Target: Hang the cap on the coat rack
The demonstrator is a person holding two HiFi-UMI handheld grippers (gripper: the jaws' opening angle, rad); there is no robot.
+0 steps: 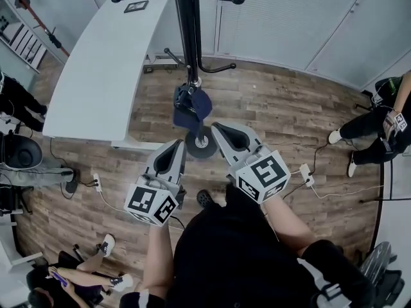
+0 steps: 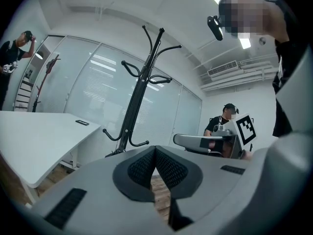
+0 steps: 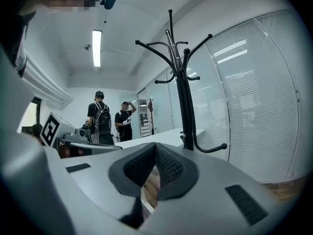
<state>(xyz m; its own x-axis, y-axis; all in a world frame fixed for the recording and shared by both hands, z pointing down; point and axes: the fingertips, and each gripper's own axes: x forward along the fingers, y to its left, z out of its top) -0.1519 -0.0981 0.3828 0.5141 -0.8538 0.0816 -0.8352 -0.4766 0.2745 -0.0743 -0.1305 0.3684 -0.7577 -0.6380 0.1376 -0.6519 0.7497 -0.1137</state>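
Observation:
In the head view a navy cap (image 1: 191,105) hangs on a low hook of the black coat rack (image 1: 186,24), above the rack's round base (image 1: 201,145). My left gripper (image 1: 179,145) and right gripper (image 1: 218,129) are held side by side just short of the cap, both shut and holding nothing. The left gripper view shows the rack (image 2: 141,94) ahead, over the closed jaws of the left gripper (image 2: 155,149), with no cap in sight. The right gripper view has the rack (image 3: 182,89) beyond the right gripper (image 3: 155,146), whose jaws also meet.
A white table (image 1: 96,76) stands left of the rack with a small dark item (image 1: 135,6) on it. A seated person (image 1: 376,124) is at the right, other people at the left edge. Power strips (image 1: 306,174) and cables lie on the wooden floor.

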